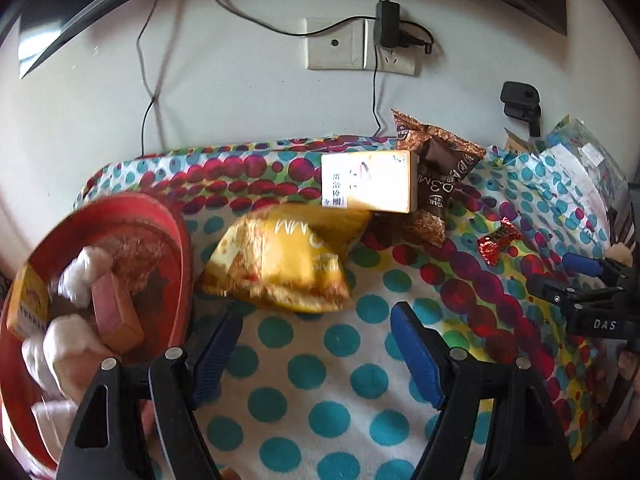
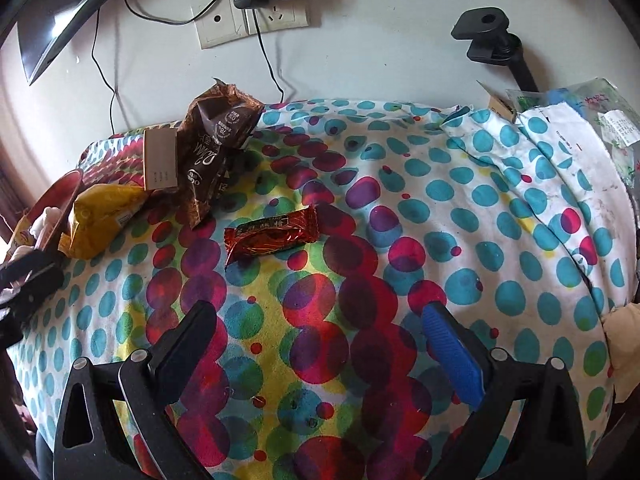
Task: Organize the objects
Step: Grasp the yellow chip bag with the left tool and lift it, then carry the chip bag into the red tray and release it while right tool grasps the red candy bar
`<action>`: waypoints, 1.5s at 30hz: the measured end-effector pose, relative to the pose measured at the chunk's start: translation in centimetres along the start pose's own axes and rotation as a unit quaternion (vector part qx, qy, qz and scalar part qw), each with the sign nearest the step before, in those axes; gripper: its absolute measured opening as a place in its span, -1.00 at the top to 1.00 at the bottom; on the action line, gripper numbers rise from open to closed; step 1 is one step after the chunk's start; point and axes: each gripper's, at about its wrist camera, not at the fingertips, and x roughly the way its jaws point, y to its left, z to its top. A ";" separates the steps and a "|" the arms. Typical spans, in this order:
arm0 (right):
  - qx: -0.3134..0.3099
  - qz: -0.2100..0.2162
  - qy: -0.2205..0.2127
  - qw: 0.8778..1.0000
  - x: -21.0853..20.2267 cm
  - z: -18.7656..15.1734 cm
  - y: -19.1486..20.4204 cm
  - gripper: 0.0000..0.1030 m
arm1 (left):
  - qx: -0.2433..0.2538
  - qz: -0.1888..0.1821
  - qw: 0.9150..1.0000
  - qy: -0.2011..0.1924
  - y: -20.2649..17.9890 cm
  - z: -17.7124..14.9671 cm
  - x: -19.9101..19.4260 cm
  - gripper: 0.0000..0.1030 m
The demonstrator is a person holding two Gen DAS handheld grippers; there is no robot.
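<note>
A yellow snack bag [image 1: 288,264] lies on the dotted cloth just ahead of my left gripper [image 1: 316,312], which is open with nothing between its pads. To its left sits a red bowl [image 1: 180,240] holding white wrapped pieces, a pink box and a yellow box. Behind the bag are a white-and-yellow box [image 1: 368,182] and a brown chocolate packet [image 1: 440,176]. A small red candy [image 2: 272,234] lies ahead of my right gripper [image 2: 318,310], which is open and empty. The right wrist view also shows the brown packet [image 2: 216,148], the yellow bag [image 2: 104,216] and the bowl [image 2: 68,188] at far left.
The dotted cloth [image 2: 440,200] covers the table up to a white wall with a socket and plugged adapter [image 1: 386,30] and hanging cables. A black clamp mount [image 2: 488,36] and a pile of plastic bags [image 2: 592,120] stand at the back right.
</note>
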 end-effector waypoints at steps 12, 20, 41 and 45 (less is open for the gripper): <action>0.021 0.026 0.010 0.999 0.3 0.0 -0.8 -1.00 | 0.114 -0.023 0.987 0.115 1.2 6.9 7.8 -0.67; 0.026 0.033 0.007 0.999 0.1 0.0 -0.9 -1.00 | 0.133 -0.023 0.978 0.159 0.7 6.6 10.7 -0.88; 0.025 0.019 0.000 1.000 0.1 -0.1 -0.9 -1.00 | 0.052 0.026 0.998 0.005 -1.5 -2.6 -6.2 -0.53; 0.017 0.009 0.006 1.000 0.2 0.0 -0.4 -1.00 | -0.002 0.023 1.000 -0.002 0.4 -7.2 -10.3 -0.53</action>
